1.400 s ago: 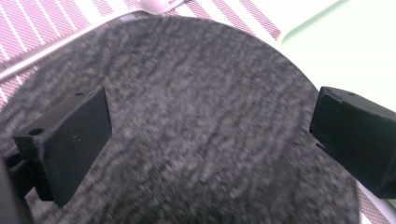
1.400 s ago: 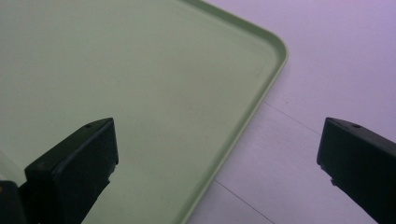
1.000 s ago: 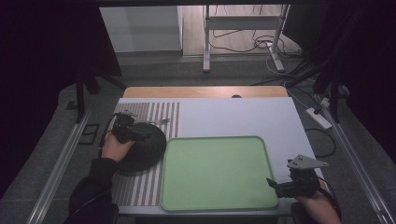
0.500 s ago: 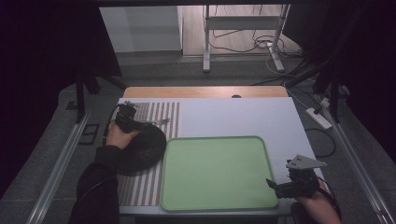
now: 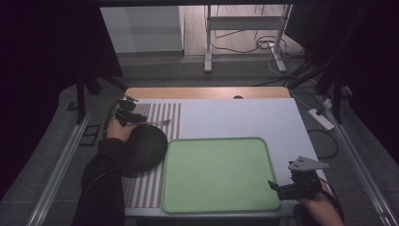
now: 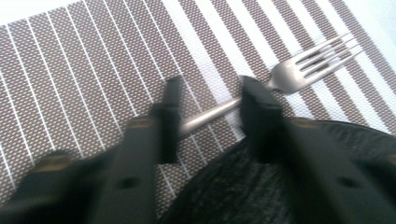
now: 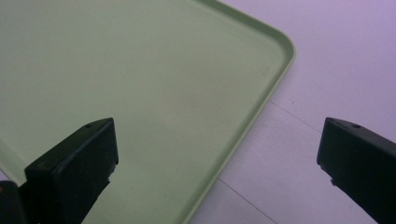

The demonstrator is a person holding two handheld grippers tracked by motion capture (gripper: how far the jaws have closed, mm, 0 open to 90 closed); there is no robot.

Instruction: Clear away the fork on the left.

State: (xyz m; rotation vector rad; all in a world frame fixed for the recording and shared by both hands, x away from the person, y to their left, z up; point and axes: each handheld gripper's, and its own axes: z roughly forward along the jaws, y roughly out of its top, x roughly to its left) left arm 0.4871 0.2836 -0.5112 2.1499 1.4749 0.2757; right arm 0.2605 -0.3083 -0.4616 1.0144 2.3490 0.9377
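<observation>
**Currently: left claw straddling the fork handle, grasp not yet closed**

Left gripper [image 6: 210, 109] sits low over the striped placemat [image 6: 70, 70], jaws apart with the fork [image 6: 280, 74] handle running across the gap between them; metal still visible between the jaws, no clamp, so I read it as open and lined up for the pick; motion blur on the jaws, so contact with the handle is not certain.

Fork lies flat on the placemat near the table's far-left corner, tines pointing away from the gripper toward the placemat's right edge; in the high view the fork [image 5: 157, 123] is just beyond the far rim of the dark plate [image 5: 141, 148], close to it; touching or not, cannot tell.

Left gripper [image 5: 126, 113] in the high view is at the placemat's far-left edge, hand behind it over the plate's left side.

Right gripper [image 7: 217, 154] is wide open, holding nothing, hovering over the near-right corner of the green tray [image 7: 140, 84]; tray is bare; same gripper [image 5: 294, 184] shows at the table's near-right edge.

Judgement: step in hand is grasping the fork. Next move calls for closing squarely on the thin handle, low enough to catch it without snagging the mat, then lifting clear of the plate rim; tray is the likely destination, but that is a guess.
</observation>
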